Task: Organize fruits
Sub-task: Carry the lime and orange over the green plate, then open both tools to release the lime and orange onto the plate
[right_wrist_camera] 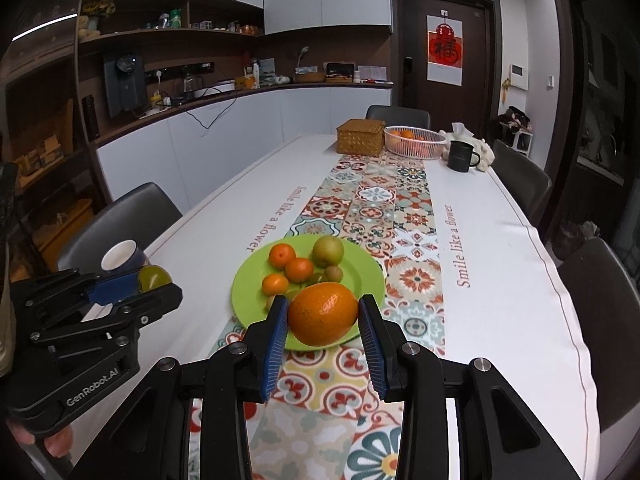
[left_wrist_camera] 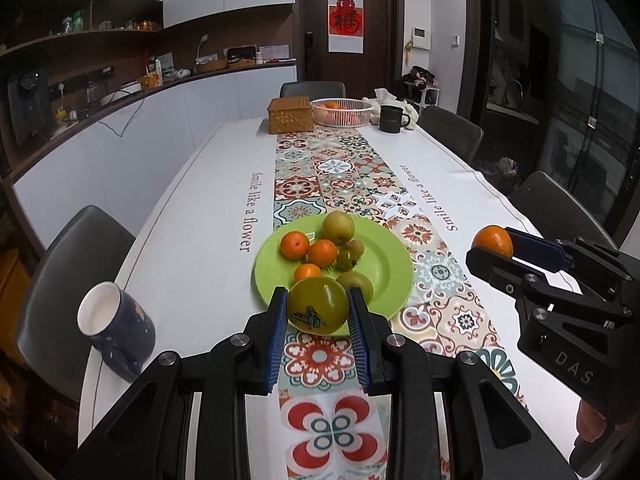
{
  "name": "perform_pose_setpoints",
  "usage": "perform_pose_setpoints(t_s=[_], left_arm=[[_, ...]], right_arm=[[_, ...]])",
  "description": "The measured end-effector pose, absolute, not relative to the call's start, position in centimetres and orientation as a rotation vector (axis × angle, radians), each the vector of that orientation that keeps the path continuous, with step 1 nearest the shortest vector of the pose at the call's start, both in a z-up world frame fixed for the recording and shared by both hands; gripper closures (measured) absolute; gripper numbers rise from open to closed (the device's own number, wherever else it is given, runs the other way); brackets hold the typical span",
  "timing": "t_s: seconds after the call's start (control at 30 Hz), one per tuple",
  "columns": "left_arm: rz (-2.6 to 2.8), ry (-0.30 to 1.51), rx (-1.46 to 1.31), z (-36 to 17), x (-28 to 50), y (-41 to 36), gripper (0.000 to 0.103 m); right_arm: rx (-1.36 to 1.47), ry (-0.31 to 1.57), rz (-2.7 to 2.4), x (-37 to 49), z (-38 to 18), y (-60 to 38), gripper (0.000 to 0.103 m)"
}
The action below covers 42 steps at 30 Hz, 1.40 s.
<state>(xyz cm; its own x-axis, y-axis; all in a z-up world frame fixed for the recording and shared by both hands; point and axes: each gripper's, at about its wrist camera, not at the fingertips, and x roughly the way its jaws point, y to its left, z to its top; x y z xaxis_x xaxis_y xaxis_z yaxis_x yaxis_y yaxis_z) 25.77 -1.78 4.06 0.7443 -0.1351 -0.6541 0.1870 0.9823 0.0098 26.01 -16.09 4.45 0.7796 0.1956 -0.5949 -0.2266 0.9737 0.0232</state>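
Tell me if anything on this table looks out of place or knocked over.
Nothing looks spilled or knocked over. One oddity: the green fruit in the left claw carries a dark scribble-like mark on its skin. The blue mug stands near the table edge.

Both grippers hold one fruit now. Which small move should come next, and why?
Probably carry the orange in the right gripper toward the white basket, which already holds orange fruit; the left gripper holds a green fruit.

Black tool (left_wrist_camera: 318, 312), ribbed blue pads (left_wrist_camera: 276, 344).
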Motion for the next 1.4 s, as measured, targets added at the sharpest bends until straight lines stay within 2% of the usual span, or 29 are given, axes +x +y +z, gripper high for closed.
perform_pose_setpoints(t_s=[0.33,1.2,1.27,1.3,1.37,1.4], left_arm=[[-0.189,0.738,0.084,2.7,30.2,-2.3,0.073],[-0.262,0.857,0.117,-4.2,39.5,-3.4,0.073],[-0.261,0.861,0.127,-4.4,39.6,-3.6,0.063],[-0.247,0.857,0.133,-4.4,39.5,-3.6,0.062],[-0.236,0.854,0.131,-4.2,39.2,-3.3,0.057],[-0.23,0.852,0.125,-4.1,38.9,-3.1,0.057]], right_arm=[[-0.055,0.676,0.233,30.0,3.1,-16.0,0.066],[-0.088,0.847,0.292,39.2,-4.8,-14.8,0.066],[-0.088,0.85,0.296,39.3,-5.2,-14.9,0.066],[-0.083,0.851,0.299,39.4,-5.3,-14.9,0.066],[-0.072,0.854,0.287,39.4,-5.4,-15.3,0.061],[-0.066,0.85,0.28,39.3,-5.4,-15.5,0.054]])
